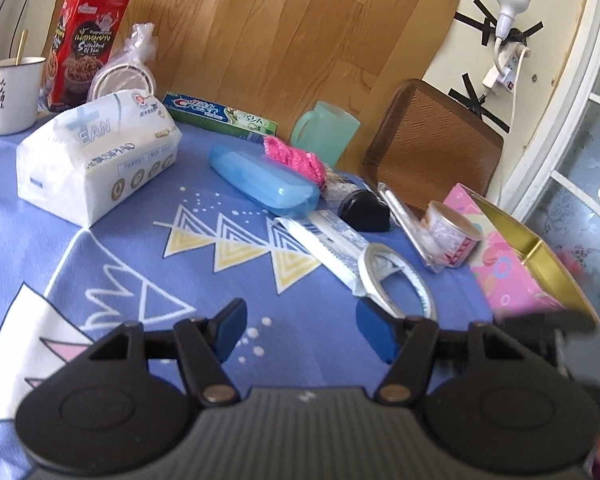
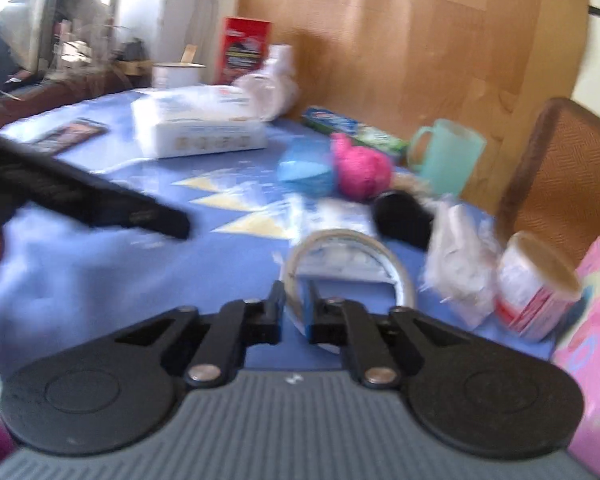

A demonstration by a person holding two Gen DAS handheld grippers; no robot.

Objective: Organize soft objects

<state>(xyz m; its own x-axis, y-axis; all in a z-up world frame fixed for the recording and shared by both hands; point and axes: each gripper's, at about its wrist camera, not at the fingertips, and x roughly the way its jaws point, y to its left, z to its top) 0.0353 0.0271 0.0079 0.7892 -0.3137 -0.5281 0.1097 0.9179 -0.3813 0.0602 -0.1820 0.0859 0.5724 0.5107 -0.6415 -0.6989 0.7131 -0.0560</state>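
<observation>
A white tissue pack (image 1: 96,152) lies at the left of the blue cloth; it also shows in the right wrist view (image 2: 200,126). A pink knitted cloth (image 1: 294,158) lies behind a blue case (image 1: 264,180); it shows too in the right wrist view (image 2: 360,170). A roll of clear tape (image 1: 396,280) lies near the right finger of my left gripper (image 1: 302,330), which is open and empty above the cloth. My right gripper (image 2: 294,312) is shut on the rim of the tape roll (image 2: 348,252). A clear bag of white stuff (image 2: 456,268) lies right of the roll.
A pink tin box (image 1: 512,264), open with a gold inside, stands at the right by a small jar (image 1: 452,236). A green mug (image 1: 324,132), toothpaste box (image 1: 220,114), red box (image 1: 88,44), enamel cup (image 1: 12,94) and brown tray (image 1: 432,144) line the wooden wall. A black cap (image 1: 364,210) lies mid-table.
</observation>
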